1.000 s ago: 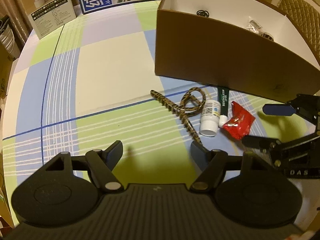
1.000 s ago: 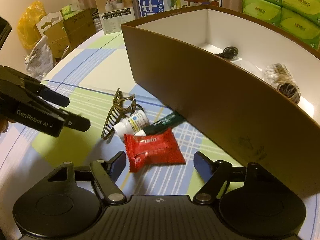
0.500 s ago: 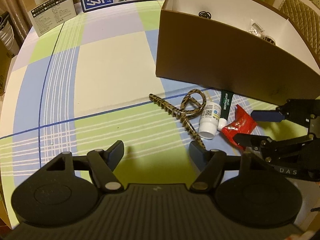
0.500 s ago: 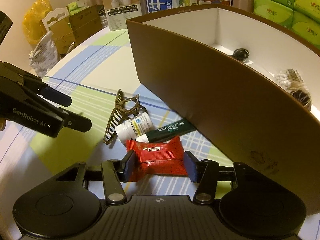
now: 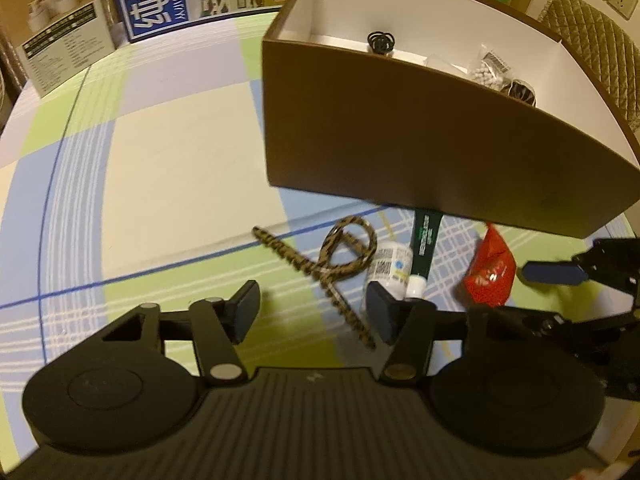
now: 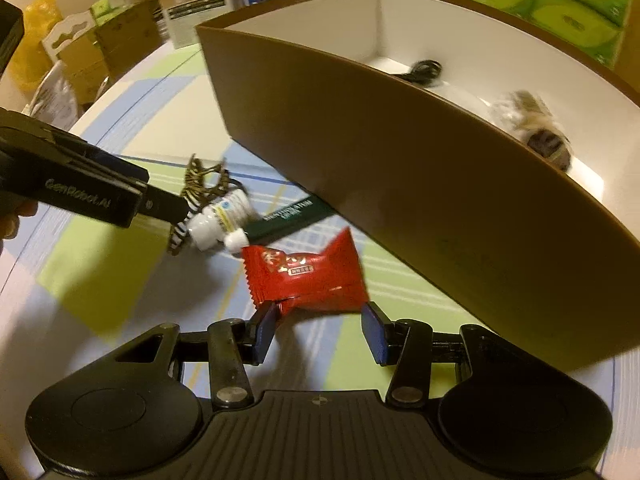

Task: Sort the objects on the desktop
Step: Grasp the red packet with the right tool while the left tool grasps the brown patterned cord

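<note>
1. the right gripper (image 6: 318, 330) is closing on the red snack packet (image 6: 306, 276); its left pad touches the packet's crimped lower corner, the right pad sits at the packet's other lower edge, and the packet looks tilted, though whether it is off the cloth i cannot tell.
2. the left gripper (image 5: 314, 314) is closing too, with a stretch of the leopard-print hair clip (image 5: 340, 264) between its jaws; the pads are not pressing on it yet, and its right fingertip (image 5: 382, 316) sits just in front of the white bottle (image 5: 388, 270).
3. just past the fingers, the white bottle lies on its side on the checked tablecloth (image 5: 168, 160), touching the dark green lip-gel tube (image 5: 426, 240), whose white cap points toward the camera and whose far end runs under the box wall.
4. the hair clip lies left of the bottle, touching it.
5. behind them stands the brown cardboard box (image 5: 420, 136), white inside, holding a black hair tie (image 5: 382, 40) and a clear bag of small items (image 5: 490, 70).
6. farthest off, printed cartons (image 5: 60, 36) stand at the table's rim.
</note>
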